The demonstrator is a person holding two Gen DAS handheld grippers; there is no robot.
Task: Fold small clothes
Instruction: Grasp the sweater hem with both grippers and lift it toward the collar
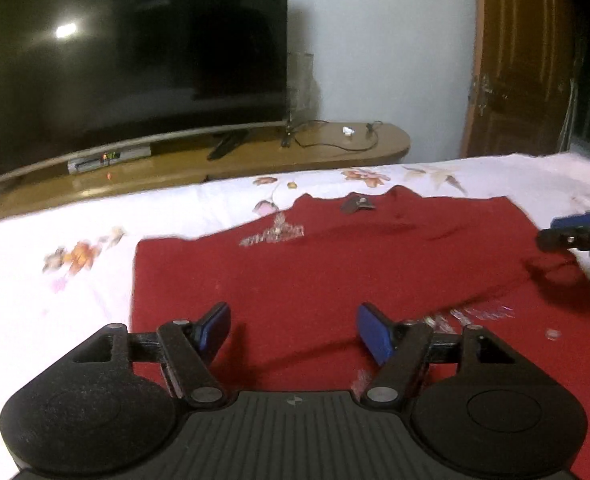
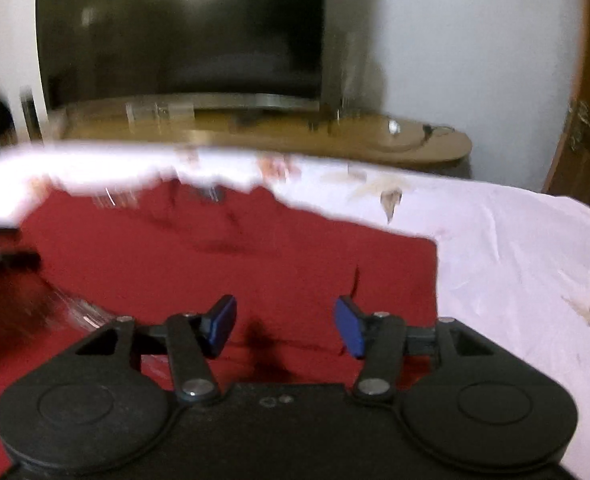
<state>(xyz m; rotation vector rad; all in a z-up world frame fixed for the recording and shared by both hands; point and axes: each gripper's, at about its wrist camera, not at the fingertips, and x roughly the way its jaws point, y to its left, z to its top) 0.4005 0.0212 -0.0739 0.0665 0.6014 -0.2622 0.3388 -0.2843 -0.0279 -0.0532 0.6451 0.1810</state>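
In the left wrist view, the left tongs (image 1: 294, 332) stand wide apart with nothing between their blue pads, hovering over the lower middle of a red shirt (image 1: 335, 264) that lies spread flat on a white flowered bedsheet (image 1: 55, 248). The shirt's left edge runs straight down from the middle left of the frame, with bare sheet beside it; its far edge with the neck opening lies across the centre, and a band of sheet shows beyond it. At the right edge of the frame the right tongs (image 1: 575, 234) reach in just above the shirt's right side. Behind the bed stands a wooden tabletop (image 1: 335, 148) carrying a dark television (image 1: 135, 52), with a brown door (image 1: 523, 60) at the upper right. In the blurred right wrist view, the right tongs (image 2: 286, 326) are likewise spread open and empty over the shirt (image 2: 215, 264), whose right edge drops down the middle right, with wide bare sheet (image 2: 515, 264) beyond it.
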